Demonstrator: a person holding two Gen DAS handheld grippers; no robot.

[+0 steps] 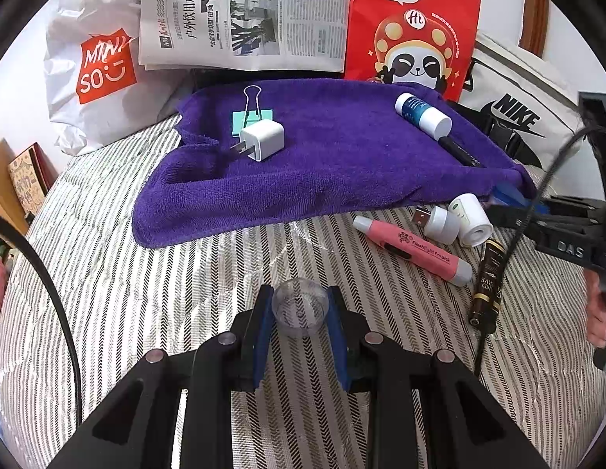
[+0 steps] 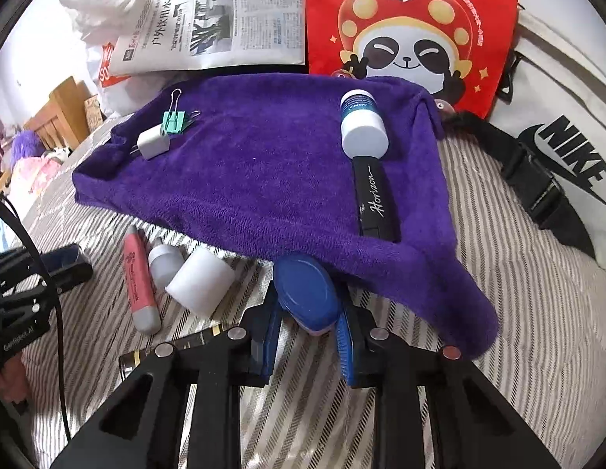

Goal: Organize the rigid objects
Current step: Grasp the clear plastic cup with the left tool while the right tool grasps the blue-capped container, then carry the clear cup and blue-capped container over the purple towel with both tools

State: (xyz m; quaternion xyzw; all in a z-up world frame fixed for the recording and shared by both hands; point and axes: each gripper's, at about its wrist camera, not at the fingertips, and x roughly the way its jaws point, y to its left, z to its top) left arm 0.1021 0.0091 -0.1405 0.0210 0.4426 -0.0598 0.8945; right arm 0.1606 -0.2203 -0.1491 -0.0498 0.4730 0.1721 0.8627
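Note:
My left gripper is shut on a small clear plastic cup, held over the striped bedcover short of the purple towel. My right gripper is shut on a blue oval case at the towel's near edge. On the towel lie a white charger plug, a teal binder clip, a white-capped blue bottle and a black pen case.
On the bedcover beside the towel lie a pink tube, a white USB plug, a white roll and a dark brown tube. Behind stand a newspaper, red panda bag, Miniso bag, Nike bag.

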